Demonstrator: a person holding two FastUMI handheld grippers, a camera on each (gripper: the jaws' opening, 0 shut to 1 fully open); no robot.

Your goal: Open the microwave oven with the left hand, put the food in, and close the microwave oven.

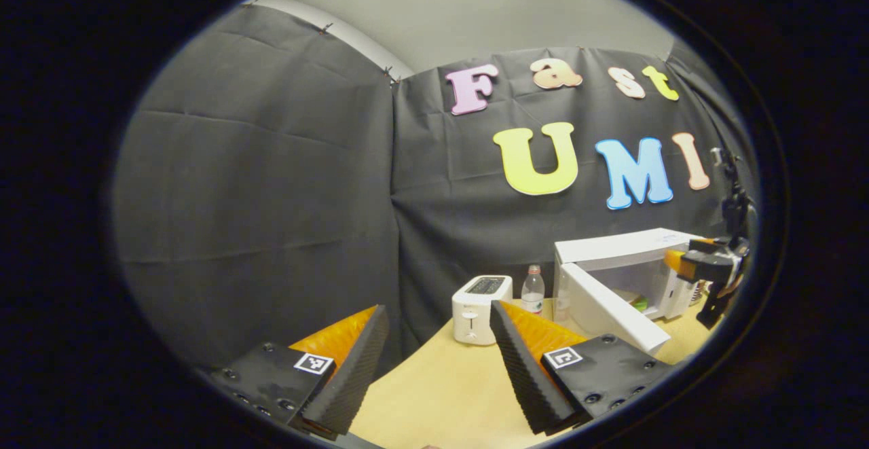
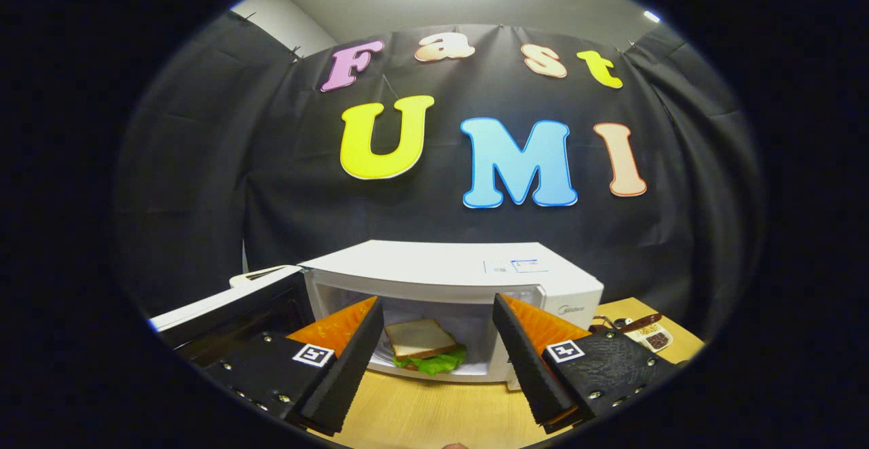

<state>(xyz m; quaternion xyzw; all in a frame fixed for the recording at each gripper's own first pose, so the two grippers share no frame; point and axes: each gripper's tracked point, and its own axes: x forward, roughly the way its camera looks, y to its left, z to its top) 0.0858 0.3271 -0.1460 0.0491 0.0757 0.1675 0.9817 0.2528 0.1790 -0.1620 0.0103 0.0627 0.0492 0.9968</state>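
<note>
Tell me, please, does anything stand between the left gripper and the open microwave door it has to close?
Nothing visible does. The left gripper is open over bare table, and the door hangs open ahead to its right. The toaster and bottle stand left of that path.

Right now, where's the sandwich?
In the right gripper view, the sandwich lies inside the open microwave oven, straight ahead between the right gripper's open fingers, with the swung-out door on its left.
</note>
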